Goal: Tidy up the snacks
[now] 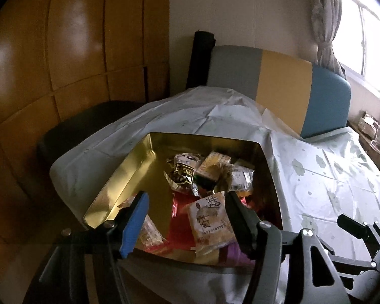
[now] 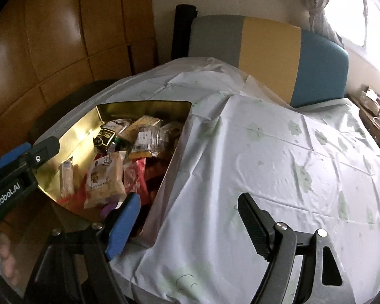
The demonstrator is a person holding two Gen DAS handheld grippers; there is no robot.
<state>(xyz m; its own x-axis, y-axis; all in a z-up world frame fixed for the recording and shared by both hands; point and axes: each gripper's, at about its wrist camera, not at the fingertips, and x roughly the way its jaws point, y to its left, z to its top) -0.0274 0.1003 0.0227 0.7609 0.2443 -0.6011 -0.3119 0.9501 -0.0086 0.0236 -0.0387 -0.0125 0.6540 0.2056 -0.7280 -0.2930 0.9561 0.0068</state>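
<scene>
Your left tongs (image 1: 187, 217) stand open above the near end of the gold tin (image 1: 119, 177), and nothing is pinched between them: the beige snack packet (image 1: 210, 221) lies loose in the tin just beyond and between the two fingers, among the other wrapped snacks (image 1: 207, 172) piled toward the far right corner. Your right tongs (image 2: 190, 219) are open too and empty, held over the pale patterned cloth (image 2: 278, 152) on the bench, just right of the tin's near right wall (image 2: 169, 177). The snacks lie left of them, inside the tin.
</scene>
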